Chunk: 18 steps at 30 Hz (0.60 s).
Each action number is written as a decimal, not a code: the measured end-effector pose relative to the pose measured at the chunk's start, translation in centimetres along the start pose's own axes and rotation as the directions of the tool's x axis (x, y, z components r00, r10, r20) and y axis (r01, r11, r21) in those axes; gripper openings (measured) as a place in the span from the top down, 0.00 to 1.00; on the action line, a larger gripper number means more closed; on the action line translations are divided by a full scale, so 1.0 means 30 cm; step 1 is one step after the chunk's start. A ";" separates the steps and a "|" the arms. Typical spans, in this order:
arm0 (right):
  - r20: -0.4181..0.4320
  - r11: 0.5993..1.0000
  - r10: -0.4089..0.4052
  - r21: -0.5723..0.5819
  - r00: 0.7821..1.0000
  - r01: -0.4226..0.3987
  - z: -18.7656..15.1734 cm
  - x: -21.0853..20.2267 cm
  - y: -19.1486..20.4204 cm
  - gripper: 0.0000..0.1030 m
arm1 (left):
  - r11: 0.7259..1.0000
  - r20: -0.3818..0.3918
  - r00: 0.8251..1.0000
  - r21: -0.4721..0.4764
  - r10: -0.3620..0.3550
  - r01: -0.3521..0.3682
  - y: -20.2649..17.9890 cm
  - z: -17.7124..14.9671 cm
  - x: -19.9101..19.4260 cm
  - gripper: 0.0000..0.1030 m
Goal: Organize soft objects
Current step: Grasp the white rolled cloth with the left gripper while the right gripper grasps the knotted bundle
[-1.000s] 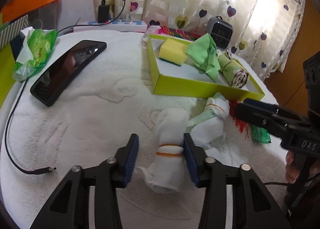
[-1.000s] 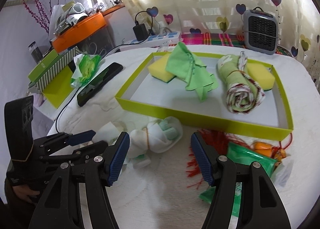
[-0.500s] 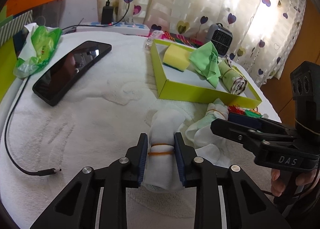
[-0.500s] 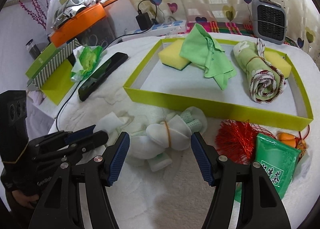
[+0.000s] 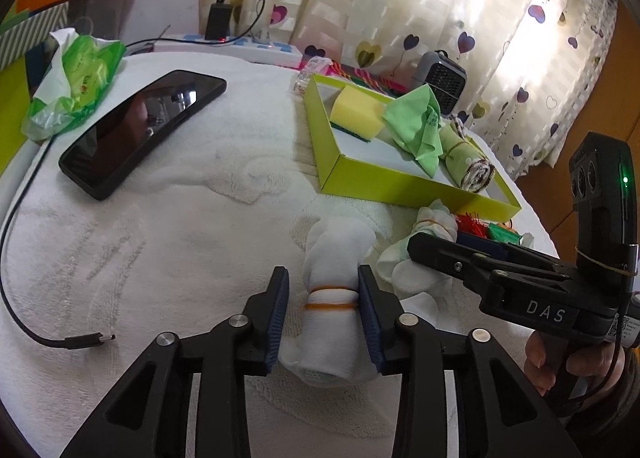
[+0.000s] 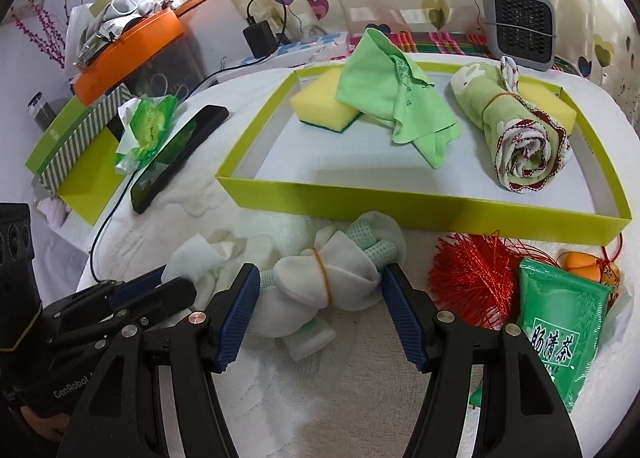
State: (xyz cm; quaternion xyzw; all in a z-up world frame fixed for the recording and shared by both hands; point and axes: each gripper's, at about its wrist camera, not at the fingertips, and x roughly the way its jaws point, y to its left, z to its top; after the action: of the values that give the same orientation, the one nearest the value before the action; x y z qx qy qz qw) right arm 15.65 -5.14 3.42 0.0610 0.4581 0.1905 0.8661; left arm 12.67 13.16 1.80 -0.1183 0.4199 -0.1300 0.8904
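Note:
My left gripper (image 5: pixel 323 300) is shut on a white sock roll (image 5: pixel 334 278) bound by orange rubber bands, resting on the white towel. My right gripper (image 6: pixel 316 306) is open, its fingers on either side of a second white and mint sock bundle (image 6: pixel 324 278), also seen in the left wrist view (image 5: pixel 424 234). The lime green tray (image 6: pixel 360 199) behind holds a yellow sponge (image 6: pixel 324 105), a green cloth (image 6: pixel 392 97), a rolled green towel (image 6: pixel 516 137) and another sponge (image 6: pixel 544 97).
A black phone (image 5: pixel 140 129) and a green tissue pack (image 5: pixel 76 85) lie at the left, with a loose cable (image 5: pixel 52 330) near the edge. A red tassel (image 6: pixel 472 278) and a green tea packet (image 6: pixel 560 330) lie at the right. A small grey fan (image 6: pixel 518 23) stands behind the tray.
My left gripper closed on the white sock roll. My right gripper moved forward and now straddles the second sock bundle, still open.

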 end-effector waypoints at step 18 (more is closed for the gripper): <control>0.055 0.999 0.041 -0.018 0.998 -0.040 -0.022 -0.036 -0.017 0.56 | 0.991 -0.021 0.996 0.099 0.089 -0.086 -0.063 -0.009 0.018 0.60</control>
State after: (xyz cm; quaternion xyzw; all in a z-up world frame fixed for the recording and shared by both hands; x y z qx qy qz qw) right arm 14.70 -6.09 3.74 0.0684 0.4312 0.2101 0.8747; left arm 12.53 11.17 1.84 -0.0542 0.4288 -0.1129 0.8947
